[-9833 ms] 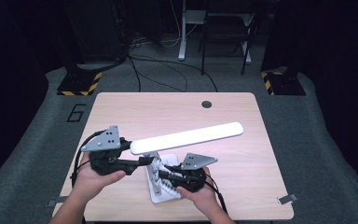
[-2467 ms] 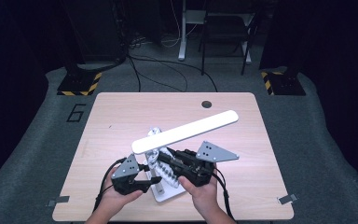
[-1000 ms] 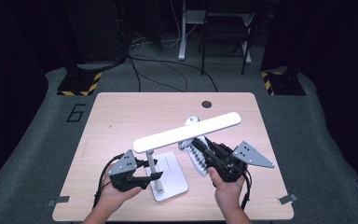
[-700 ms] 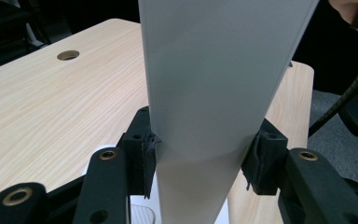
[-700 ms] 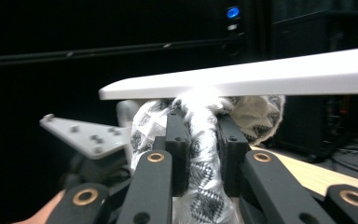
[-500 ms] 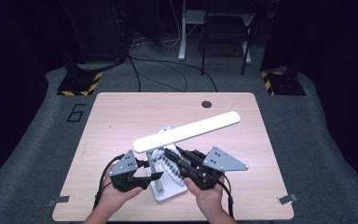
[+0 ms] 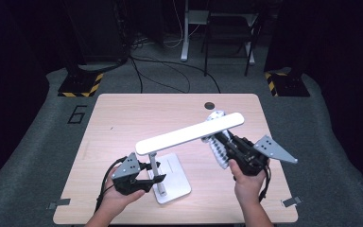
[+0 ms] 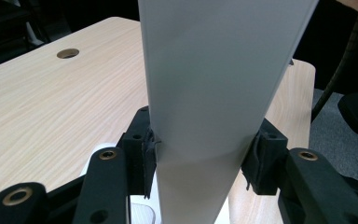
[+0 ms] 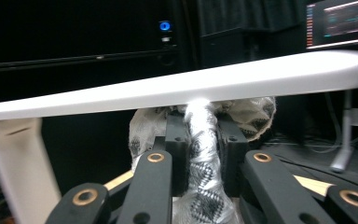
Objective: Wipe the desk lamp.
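Since half a second ago the right gripper (image 7: 219, 142) has swept its cloth (image 7: 216, 142) from mid-bar out to the far right end of the lamp bar (image 7: 191, 133) — jaws clamped on the cloth, rubbing under the bar. Left gripper (image 7: 152, 172) grips the lamp post (image 7: 157, 170) above the base (image 7: 177, 177) at the table's (image 7: 123, 113) near edge.

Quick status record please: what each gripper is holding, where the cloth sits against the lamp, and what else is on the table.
left gripper: jaws shut on the lamp's post, low down near the base
right gripper: jaws shut on a bunched white cloth
cloth contact: top of the cloth presses against the underside of the lamp head
lamp: upright on the table, its long head lit and slanting up to the right
table extras: a round cable hole near the far edge
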Demonstrator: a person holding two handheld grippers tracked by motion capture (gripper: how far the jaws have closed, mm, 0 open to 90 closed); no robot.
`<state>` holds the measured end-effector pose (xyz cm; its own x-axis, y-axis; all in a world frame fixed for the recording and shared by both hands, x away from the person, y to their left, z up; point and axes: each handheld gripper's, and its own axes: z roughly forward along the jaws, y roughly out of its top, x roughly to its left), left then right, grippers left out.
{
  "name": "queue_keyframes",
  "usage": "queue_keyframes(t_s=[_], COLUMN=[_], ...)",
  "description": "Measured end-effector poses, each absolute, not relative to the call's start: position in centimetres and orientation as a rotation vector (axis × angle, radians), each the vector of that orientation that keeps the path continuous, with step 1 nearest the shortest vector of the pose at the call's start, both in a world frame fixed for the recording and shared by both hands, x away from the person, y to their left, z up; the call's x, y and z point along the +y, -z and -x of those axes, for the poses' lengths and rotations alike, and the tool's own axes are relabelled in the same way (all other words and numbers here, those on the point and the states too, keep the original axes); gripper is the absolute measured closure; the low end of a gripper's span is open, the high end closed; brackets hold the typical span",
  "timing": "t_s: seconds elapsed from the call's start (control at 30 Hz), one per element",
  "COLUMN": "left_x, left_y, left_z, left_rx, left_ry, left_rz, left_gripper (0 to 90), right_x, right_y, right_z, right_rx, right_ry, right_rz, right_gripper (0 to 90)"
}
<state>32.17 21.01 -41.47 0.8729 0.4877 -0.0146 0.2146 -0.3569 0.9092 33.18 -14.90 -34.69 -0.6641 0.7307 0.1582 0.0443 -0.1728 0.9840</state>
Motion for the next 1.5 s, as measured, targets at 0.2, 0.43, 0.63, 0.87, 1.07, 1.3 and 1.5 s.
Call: queue_keyframes(t_s=[0.2,0.43,0.63,0.87,1.07,1.3,1.5], left_x=[21.0,21.0,21.0,21.0,21.0,20.8,20.9], left_y=[41.5,41.6,41.6,41.6,41.7,41.8,41.8], left_z=[-32.2,-32.3,-32.4,-32.4,-32.4,-32.4,-32.4], left_rx=[0.508,0.504,0.503,0.501,0.504,0.509,0.509], left_ry=[-0.318,-0.316,-0.307,-0.307,-0.304,-0.315,-0.316], left_rz=[-1.948,-1.957,-1.957,-1.962,-1.961,-1.95,-1.955], left_gripper=[52.5,52.5,52.4,52.4,52.4,52.4,52.4], right_x=[-17.4,-19.0,-17.6,-11.0,-6.1,-5.9,-10.0], right_y=[34.2,34.3,34.4,34.3,34.3,34.1,34.0], right_z=[-33.9,-34.3,-33.8,-32.1,-30.6,-30.7,-31.7], right_rx=[1.582,1.556,1.591,1.768,1.886,1.907,1.825], right_ry=[-1.833,-1.845,-1.858,-1.907,-1.949,-1.964,-1.954], right_rz=[-0.936,-0.99,-0.973,-0.794,-0.641,-0.638,-0.766], right_gripper=[78.0,77.9,77.9,77.9,77.8,77.9,77.9])
